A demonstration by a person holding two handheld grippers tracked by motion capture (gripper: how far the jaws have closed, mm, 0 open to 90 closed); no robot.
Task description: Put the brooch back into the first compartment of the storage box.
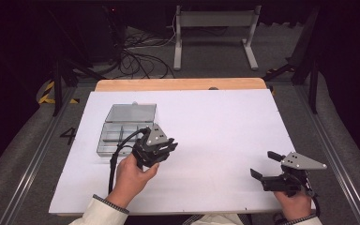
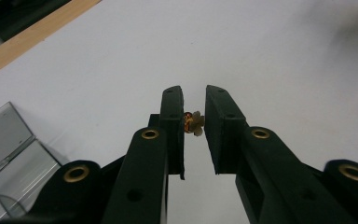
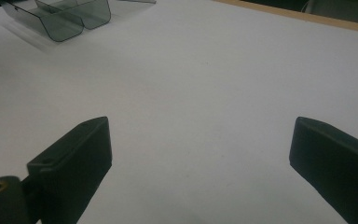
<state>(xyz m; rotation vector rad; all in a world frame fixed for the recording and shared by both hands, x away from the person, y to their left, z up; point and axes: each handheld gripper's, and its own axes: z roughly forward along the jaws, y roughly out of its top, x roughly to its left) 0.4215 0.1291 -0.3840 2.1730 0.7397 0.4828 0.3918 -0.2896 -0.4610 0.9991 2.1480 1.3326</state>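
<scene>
Pinching a tiny brass-coloured flower-shaped fitting (image 2: 195, 122) between its narrowed jaws, the left claw (image 1: 161, 151) hovered just right of the clear plastic compartment box (image 1: 122, 136) on the white worktop (image 1: 225, 131). Well right of that box, the right claw (image 1: 265, 168) gaped wide, empty.

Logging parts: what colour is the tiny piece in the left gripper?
Brass-gold with a reddish end; the small part shows best in the left gripper view.

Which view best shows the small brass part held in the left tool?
The left gripper view: the small brass part sits close up, pinched between the left tool's jaws. In the high view the part is too small to make out; the right gripper view looks elsewhere.
</scene>
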